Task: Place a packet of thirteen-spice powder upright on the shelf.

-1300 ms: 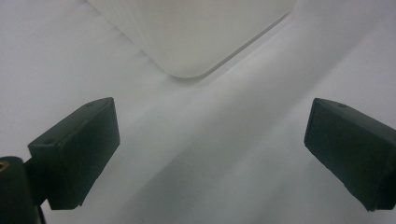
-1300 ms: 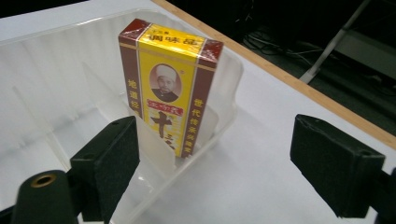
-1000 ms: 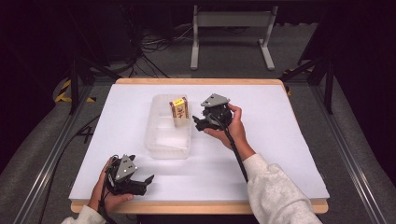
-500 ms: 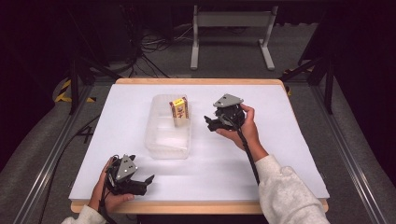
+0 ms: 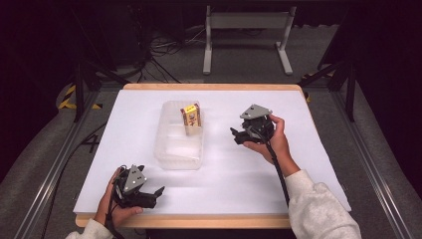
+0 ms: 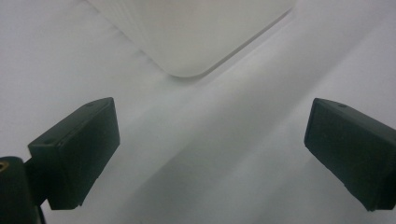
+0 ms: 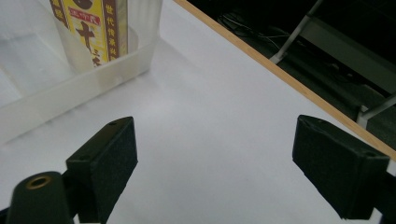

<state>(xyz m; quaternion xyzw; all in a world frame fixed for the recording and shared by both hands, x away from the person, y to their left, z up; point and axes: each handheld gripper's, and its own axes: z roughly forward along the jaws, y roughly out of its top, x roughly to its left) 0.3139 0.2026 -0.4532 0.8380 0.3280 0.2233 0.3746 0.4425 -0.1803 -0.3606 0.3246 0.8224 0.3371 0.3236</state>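
A clear plastic bin (image 5: pixel 171 154) stands on the white table (image 5: pixel 224 169), left of centre. A yellow and brown box (image 5: pixel 191 119) stands upright at the bin's far end, and its printed face (image 7: pixel 93 28) looks close in the right gripper view. My right gripper (image 5: pixel 238 136) hovers right of the bin, open and empty, jaws pointing left toward it. My left gripper (image 5: pixel 155 194) rests near the table's front left edge, open and empty, below the bin. A rounded corner of the bin (image 6: pixel 187 42) lies ahead of the left jaws.
The table's wooden far edge (image 7: pixel 280 74) runs close past the right gripper. Beyond the table are a metal stand (image 5: pixel 246 35) and cables (image 5: pixel 169 45) on the dark floor. Rails (image 5: pixel 54 164) flank the table on both sides.
My right gripper has drawn back to the right, away from the bin and the box. The left gripper has stayed in place.
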